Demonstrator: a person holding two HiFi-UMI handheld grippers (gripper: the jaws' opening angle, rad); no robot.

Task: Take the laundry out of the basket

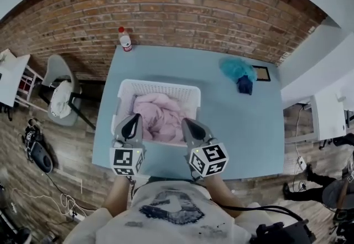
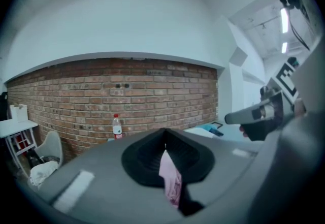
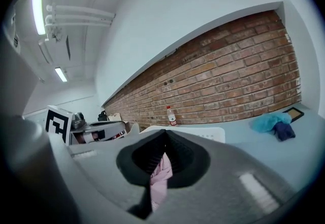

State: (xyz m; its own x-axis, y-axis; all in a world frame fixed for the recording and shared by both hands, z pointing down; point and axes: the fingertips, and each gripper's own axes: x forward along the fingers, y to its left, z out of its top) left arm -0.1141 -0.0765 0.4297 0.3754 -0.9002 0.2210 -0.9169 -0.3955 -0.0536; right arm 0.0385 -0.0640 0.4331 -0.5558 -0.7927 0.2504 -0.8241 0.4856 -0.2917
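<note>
A white slatted laundry basket (image 1: 159, 89) stands on the light blue table (image 1: 243, 126), with a pink garment (image 1: 160, 113) bunched inside it. My left gripper (image 1: 131, 123) is shut on the pink garment (image 2: 170, 180) at the basket's near left. My right gripper (image 1: 188, 125) is shut on the same pink cloth (image 3: 160, 177) at the near right. Both grippers point almost level, and a fold of pink cloth hangs from each pair of closed jaws. A teal and dark blue bundle of clothes (image 1: 239, 73) lies on the table's far right.
A plastic bottle (image 1: 125, 39) with a red cap stands at the table's far left corner, before a brick wall. A dark framed object (image 1: 262, 73) lies by the teal bundle. A grey chair (image 1: 62, 91) with white cloth stands on the floor, left of the table.
</note>
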